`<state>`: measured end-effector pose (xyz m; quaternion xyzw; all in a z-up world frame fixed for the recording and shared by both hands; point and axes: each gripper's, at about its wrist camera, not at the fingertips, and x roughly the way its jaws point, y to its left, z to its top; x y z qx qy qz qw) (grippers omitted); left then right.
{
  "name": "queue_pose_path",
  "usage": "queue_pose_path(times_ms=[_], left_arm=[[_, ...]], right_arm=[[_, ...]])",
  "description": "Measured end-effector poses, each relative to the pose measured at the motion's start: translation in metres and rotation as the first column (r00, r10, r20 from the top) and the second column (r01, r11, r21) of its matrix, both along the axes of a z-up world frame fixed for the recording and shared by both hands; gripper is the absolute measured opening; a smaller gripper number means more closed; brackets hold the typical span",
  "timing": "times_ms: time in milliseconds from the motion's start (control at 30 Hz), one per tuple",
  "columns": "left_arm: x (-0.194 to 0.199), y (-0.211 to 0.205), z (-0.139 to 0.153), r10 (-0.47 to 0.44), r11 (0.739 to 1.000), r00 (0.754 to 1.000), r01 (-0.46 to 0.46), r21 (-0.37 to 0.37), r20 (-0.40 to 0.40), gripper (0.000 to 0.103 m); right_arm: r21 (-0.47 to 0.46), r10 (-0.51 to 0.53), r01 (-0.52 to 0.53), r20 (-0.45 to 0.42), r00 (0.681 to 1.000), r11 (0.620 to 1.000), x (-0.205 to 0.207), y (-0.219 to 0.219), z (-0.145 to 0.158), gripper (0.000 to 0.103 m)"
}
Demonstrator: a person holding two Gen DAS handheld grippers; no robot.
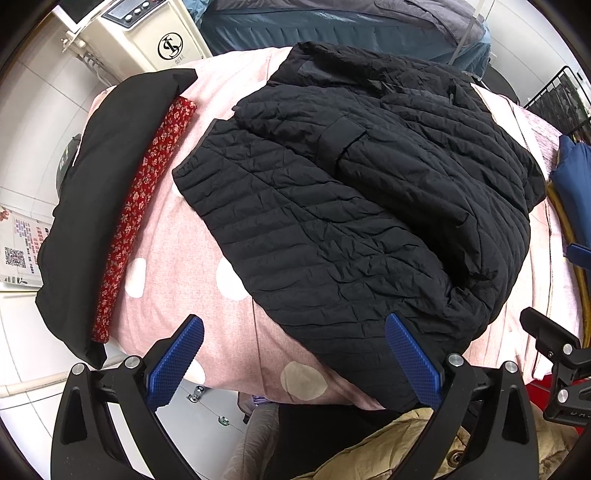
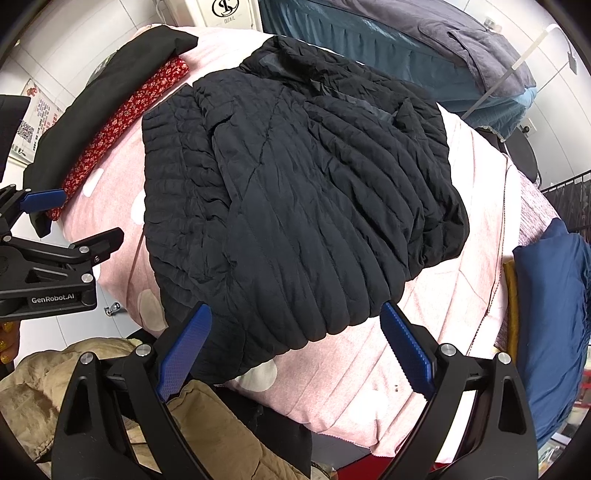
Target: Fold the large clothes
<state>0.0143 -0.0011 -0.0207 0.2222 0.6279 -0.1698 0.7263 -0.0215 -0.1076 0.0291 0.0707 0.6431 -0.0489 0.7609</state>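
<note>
A black quilted jacket lies on the pink dotted cover, its sleeves folded in over the body. It also shows in the right wrist view. My left gripper is open and empty, above the jacket's near hem. My right gripper is open and empty, over the near hem too. The left gripper shows at the left edge of the right wrist view. Part of the right gripper's frame shows at the right edge of the left wrist view.
A folded black garment with a red floral lining lies at the cover's left side. A tan coat is below the near edge. A blue garment hangs at right. A white appliance and dark bedding stand behind.
</note>
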Motion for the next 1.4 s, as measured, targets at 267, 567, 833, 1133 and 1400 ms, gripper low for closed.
queue_pose_path(times_ms=[267,567,833,1133,1400], left_arm=[[0.021,0.012,-0.013,0.066,0.996,0.997,-0.068,-0.053,-0.033,0.097],[0.073,0.071,-0.079,0.293,0.935,0.935,-0.324,-0.146,-0.202,0.096],[0.083,0.089,-0.146,0.346,0.849,0.855,-0.461,-0.260,-0.386,0.085],[0.095,0.041,-0.141,0.191,0.885,0.913,-0.319,-0.339,-0.360,0.000],[0.084,-0.053,-0.048,-0.123,0.891,0.988,0.071,-0.449,-0.088,0.000]], right_arm=[[0.004,-0.004,0.004,0.054,0.999,1.000,0.010,-0.008,0.011,0.091],[-0.056,0.027,-0.017,0.170,0.985,0.998,0.110,-0.065,0.004,0.091],[-0.078,0.093,-0.081,0.171,0.981,0.994,0.274,-0.076,-0.065,0.091],[-0.007,-0.001,0.002,0.212,0.977,1.000,0.293,-0.097,-0.085,0.008],[-0.021,-0.350,0.372,0.291,0.890,0.928,0.109,-0.222,-0.028,0.004]])
